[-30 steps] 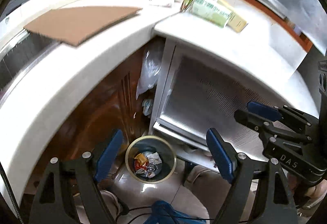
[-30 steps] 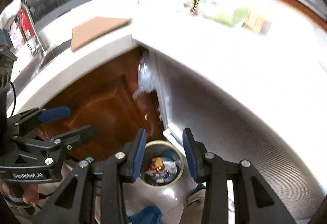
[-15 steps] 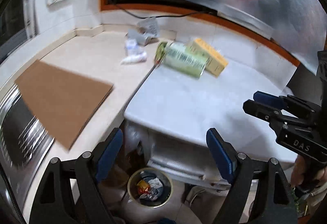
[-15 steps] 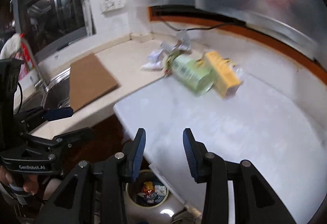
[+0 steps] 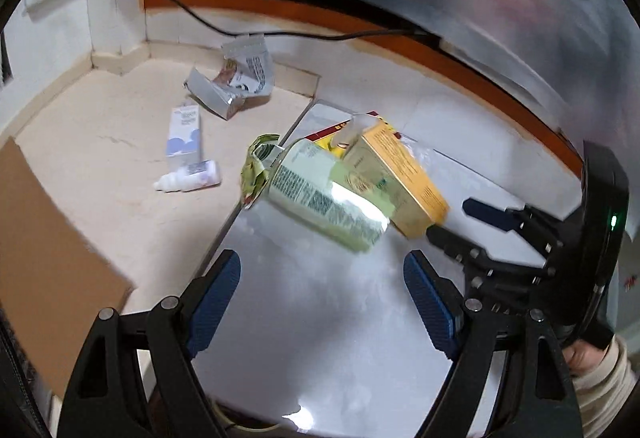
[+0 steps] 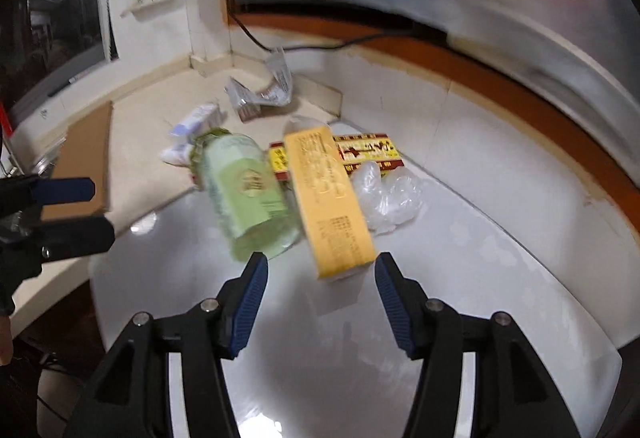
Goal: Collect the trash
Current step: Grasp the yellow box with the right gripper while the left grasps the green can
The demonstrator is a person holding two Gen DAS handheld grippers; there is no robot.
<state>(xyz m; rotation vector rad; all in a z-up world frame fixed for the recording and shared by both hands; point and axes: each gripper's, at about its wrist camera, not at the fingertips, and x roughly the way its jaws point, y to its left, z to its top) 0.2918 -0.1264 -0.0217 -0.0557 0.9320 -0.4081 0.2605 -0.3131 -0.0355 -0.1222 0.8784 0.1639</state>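
While the white countertop (image 6: 460,278) fills both views, a green bottle (image 6: 248,194) and yellow box (image 6: 332,206) lie mid-frame; the left gripper (image 5: 322,302) gapes empty, the right gripper (image 6: 318,302) is opening, empty.

Handheld two-finger grippers, black frame with blue pads

Left gripper (image 5: 322,296): black plastic finger arms with triangular cut-outs, silver pivot screws, ribbed blue pads (image 5: 430,304) on the inner faces. Right gripper (image 6: 318,304): identical construction; its housing carries a green indicator light in the left wrist view. The hand (image 5: 586,356) behind it wears a cream knitted sleeve (image 5: 604,384) with a ribbed cuff.
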